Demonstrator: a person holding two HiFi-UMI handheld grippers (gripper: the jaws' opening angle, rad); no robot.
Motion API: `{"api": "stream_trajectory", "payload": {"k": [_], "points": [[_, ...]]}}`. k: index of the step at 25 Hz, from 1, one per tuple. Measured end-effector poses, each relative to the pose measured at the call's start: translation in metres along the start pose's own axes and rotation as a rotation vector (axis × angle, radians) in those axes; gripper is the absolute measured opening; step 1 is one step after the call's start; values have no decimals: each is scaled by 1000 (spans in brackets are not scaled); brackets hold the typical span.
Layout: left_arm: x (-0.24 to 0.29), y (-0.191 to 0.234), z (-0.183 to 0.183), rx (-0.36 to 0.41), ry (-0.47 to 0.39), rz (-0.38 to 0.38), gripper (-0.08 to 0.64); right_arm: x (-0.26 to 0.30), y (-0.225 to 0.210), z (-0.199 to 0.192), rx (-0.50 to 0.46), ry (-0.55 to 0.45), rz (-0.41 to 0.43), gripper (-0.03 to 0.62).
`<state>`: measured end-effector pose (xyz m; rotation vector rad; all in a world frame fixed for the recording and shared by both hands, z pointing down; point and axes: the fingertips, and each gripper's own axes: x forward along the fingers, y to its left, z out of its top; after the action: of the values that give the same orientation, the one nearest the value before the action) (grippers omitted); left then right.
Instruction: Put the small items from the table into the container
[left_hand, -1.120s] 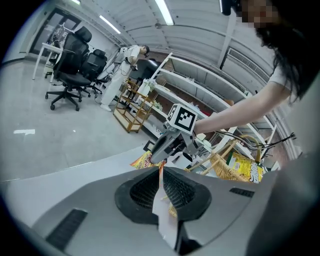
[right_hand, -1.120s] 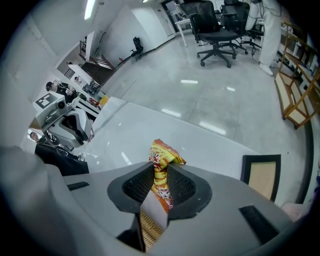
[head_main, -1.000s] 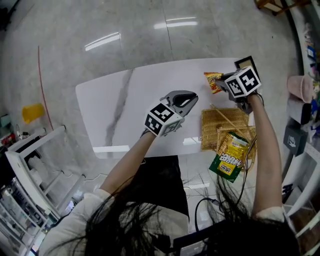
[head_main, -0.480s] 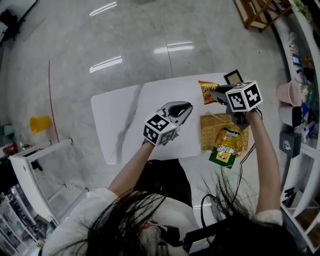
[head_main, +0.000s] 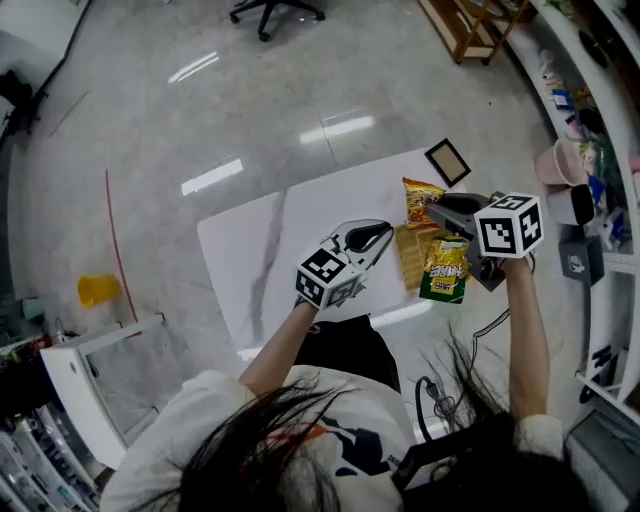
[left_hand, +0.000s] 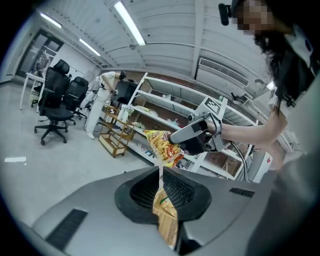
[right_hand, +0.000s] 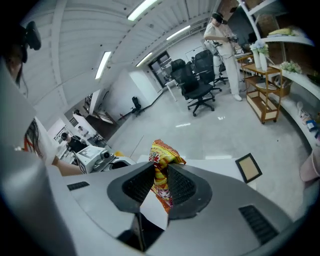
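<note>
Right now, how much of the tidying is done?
Done: a green snack bag lies on the wicker basket. In hand: the right tongs pinch an orange snack bag in the air; the left tongs pinch a yellowish packet. Left: dropping both in. A small frame sits on the table.

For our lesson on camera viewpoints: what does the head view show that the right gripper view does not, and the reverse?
Only the head view: the wicker basket at the table's near edge, with a green packet lying on it. Only the right gripper view: the jaw contact itself, with the right gripper shut on the orange packet, and a person in white beside office chairs. Both: the orange packet, the small picture frame on the white table, and the left gripper.
</note>
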<state>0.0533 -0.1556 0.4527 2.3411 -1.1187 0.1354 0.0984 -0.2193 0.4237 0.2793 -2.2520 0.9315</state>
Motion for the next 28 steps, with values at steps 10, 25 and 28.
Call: {"api": "stream_trajectory", "payload": {"k": [10, 25, 28], "points": [[15, -86, 10, 146, 93, -179, 17, -105, -10, -64, 135, -184, -168, 89], [80, -164, -25, 213, 240, -375, 17, -150, -116, -195, 371, -171, -446, 89], [91, -168, -34, 217, 269, -383, 17, -140, -139, -209, 380, -143, -496, 89]]}}
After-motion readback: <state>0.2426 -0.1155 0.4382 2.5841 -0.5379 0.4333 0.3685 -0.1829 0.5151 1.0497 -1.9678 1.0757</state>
